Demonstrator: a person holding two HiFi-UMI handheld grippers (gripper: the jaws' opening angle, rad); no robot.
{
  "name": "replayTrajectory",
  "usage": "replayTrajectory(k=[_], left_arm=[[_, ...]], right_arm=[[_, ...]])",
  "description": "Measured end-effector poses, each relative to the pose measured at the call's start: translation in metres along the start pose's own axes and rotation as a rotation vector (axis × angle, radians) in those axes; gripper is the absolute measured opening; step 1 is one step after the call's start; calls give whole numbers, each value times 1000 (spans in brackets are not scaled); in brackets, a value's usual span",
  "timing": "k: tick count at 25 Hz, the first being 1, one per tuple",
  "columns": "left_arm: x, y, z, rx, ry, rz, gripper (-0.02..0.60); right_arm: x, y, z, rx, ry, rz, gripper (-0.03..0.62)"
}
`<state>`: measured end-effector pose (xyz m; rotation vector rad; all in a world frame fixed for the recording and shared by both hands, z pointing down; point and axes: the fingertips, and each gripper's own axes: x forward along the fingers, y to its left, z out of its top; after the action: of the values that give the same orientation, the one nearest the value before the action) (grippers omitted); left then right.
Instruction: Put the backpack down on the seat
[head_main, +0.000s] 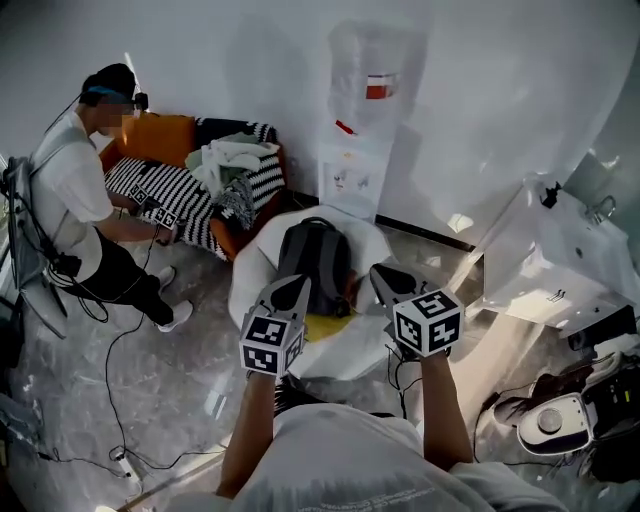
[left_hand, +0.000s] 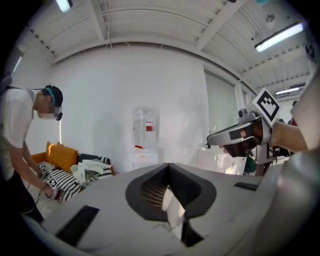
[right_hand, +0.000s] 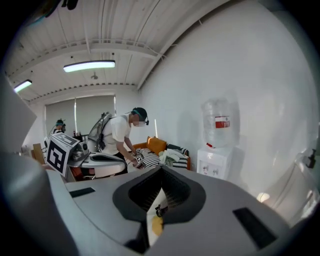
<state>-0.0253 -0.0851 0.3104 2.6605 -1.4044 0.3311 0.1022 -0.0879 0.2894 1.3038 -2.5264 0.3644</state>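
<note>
On the white rounded beanbag seat (head_main: 252, 282) the dark grey fabric backpack (head_main: 315, 260) lies propped by the hollow. Left gripper (head_main: 291, 290) and right gripper (head_main: 388, 278) hover clear, jaws together and empty (placement looks complete).

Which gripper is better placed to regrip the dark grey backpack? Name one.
Left, narrowly: the left gripper overlaps the dark grey backpack; the right gripper points beside it. Both shut, empty.

The dark grey backpack (head_main: 316, 258) rests on the white, rounded seat (head_main: 256, 275), straps facing up.

Water dispenser (head_main: 358, 150) beside cluttered striped sofa (head_main: 185, 200), person (head_main: 72, 190) nearby
</note>
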Motion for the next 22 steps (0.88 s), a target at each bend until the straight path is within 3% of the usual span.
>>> replayTrajectory(k=[9, 18, 22], left_arm=[[-8, -7, 53, 56, -91, 11, 12], [-23, -18, 109, 152, -181, 67, 12], [-39, -22, 137, 192, -236, 89, 12]], right_arm=[[-23, -1, 45, -104, -51, 9, 5], [-62, -3, 93, -222, -183, -43, 5], [-76, 5, 113, -239, -239, -29, 5]])
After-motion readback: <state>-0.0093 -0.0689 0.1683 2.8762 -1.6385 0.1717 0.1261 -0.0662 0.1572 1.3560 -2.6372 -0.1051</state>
